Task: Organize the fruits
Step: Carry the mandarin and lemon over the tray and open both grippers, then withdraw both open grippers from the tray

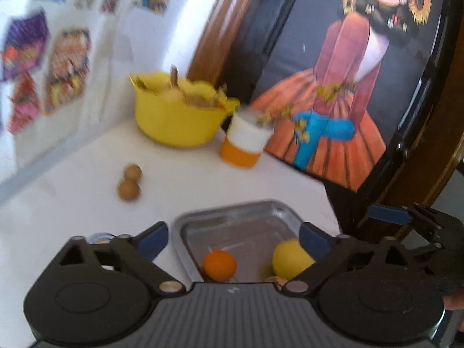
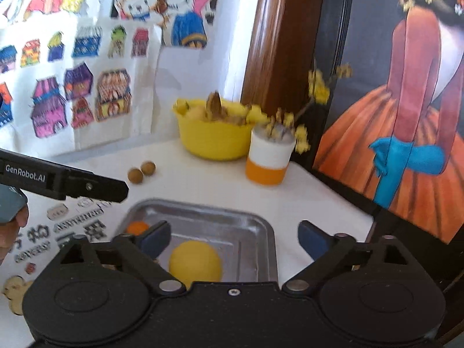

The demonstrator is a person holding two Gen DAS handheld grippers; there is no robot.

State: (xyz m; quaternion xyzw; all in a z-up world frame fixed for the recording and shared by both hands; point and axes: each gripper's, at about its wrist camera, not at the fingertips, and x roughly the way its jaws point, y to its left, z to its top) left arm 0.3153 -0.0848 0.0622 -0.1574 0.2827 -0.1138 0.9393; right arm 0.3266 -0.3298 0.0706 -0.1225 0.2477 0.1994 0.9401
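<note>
A metal tray [image 1: 278, 210] [image 2: 261, 226] lies on the white table. In it are a small orange fruit [image 1: 219, 265] [image 2: 137, 226] and a yellow lemon [image 1: 290, 258] [image 2: 195, 262]. Two small brown round fruits [image 1: 129, 184] [image 2: 142, 172] lie on the table beyond the tray. My left gripper [image 1: 233, 236] is open and empty above the tray's near end. My right gripper [image 2: 235, 237] is open and empty above the tray, the lemon just below its left finger. The right gripper's fingers [image 1: 388, 213] show at the right of the left wrist view.
A yellow bowl [image 1: 177, 121] [image 2: 214, 139] of dried items and a white-and-orange cup [image 1: 246, 142] [image 2: 268, 159] with yellow flowers stand at the back. A framed painting [image 1: 348, 87] [image 2: 406, 116] leans at right. Stickers [image 2: 72, 226] and wooden pieces [image 2: 14, 290] lie left of the tray.
</note>
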